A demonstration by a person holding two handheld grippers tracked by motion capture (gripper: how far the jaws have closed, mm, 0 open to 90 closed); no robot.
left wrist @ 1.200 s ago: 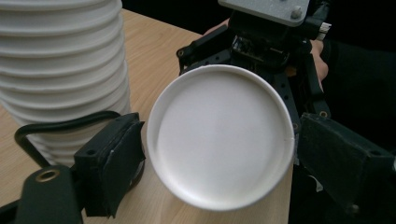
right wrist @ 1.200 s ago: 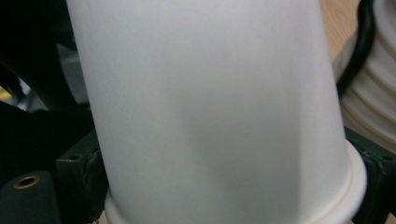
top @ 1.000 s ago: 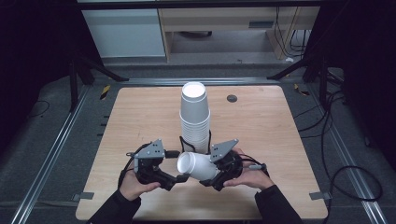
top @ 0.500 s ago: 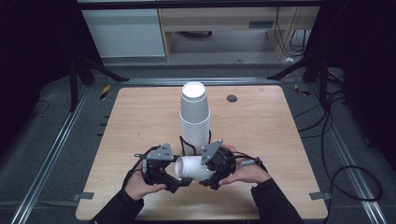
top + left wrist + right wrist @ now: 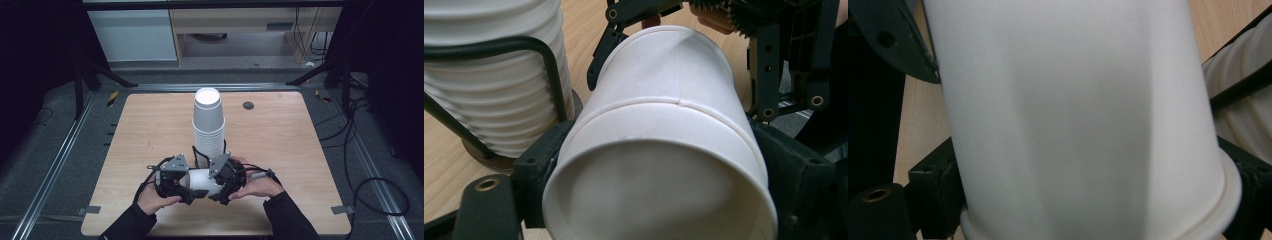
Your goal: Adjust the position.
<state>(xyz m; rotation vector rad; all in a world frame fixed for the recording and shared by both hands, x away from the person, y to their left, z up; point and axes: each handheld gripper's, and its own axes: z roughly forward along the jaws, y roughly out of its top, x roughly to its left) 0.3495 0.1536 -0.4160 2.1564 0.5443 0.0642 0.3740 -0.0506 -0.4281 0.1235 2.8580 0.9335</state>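
Table: light wooden tabletop with rounded corners [image 5: 150,130], a small round dark grommet [image 5: 248,105] near its far edge.
Floor: dark grey carpet [image 5: 60,145], dim at the sides.
Rails: silver aluminium rails [image 5: 55,165] along both sides of the table and across its far edge.
Stands: black tripod legs [image 5: 107,77] at far left and far right.
Furniture: white cabinet [image 5: 132,35] beside a pale wooden shelf unit [image 5: 235,20] at the back.
Cables: black cables [image 5: 372,185] looping on the floor at right.
Light: bright over the table, dark around it.

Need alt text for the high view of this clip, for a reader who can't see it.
Two hand-held grippers, left gripper and right gripper, grip a sideways white paper cup between them, near the front of a wooden table. Just behind stands a tall stack of white cups.
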